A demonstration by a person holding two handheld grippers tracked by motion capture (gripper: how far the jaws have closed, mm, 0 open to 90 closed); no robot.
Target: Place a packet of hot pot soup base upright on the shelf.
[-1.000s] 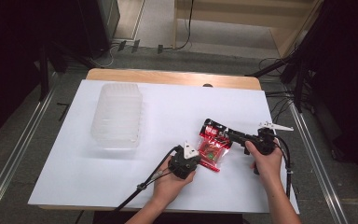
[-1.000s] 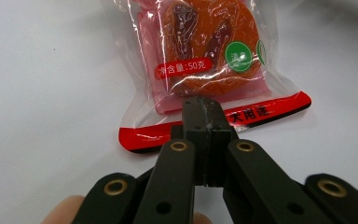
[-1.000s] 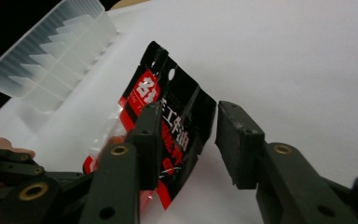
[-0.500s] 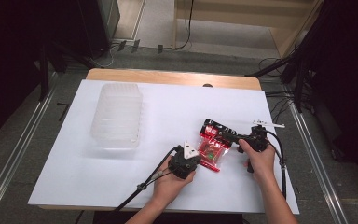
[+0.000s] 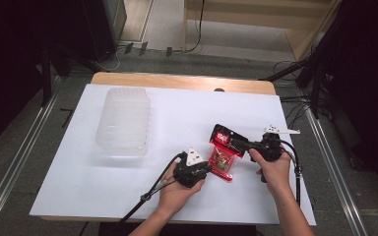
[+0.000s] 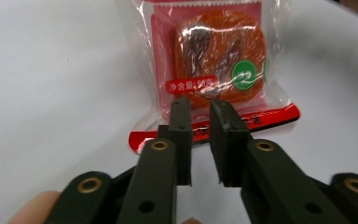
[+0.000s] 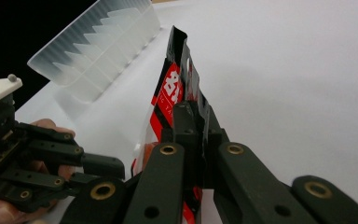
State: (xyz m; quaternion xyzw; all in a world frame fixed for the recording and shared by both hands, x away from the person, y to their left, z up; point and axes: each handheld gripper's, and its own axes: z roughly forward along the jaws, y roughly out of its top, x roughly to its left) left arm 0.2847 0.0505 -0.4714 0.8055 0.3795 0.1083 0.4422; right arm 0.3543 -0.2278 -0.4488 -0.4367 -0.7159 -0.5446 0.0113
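A red and black snack bag with a clear window lies between my two grippers at the table's near right. My right gripper is shut on the bag's black top edge after its jaws have just been closing; in the right gripper view the bag stands edge-on, clamped by the right gripper. My left gripper sits at the bag's near end. Its jaws have just been opening, and in the left gripper view the left gripper shows a narrow gap, with the bag just beyond the tips, not pinched.
A clear ribbed plastic container lies upside down at the left of the white table top; the right gripper view has the container at the upper left and the left gripper below it. Cables trail off the near edge.
My right hand has shifted a little left toward the bag and closed on its top edge. The left hand has stayed in place at the bag's near end.
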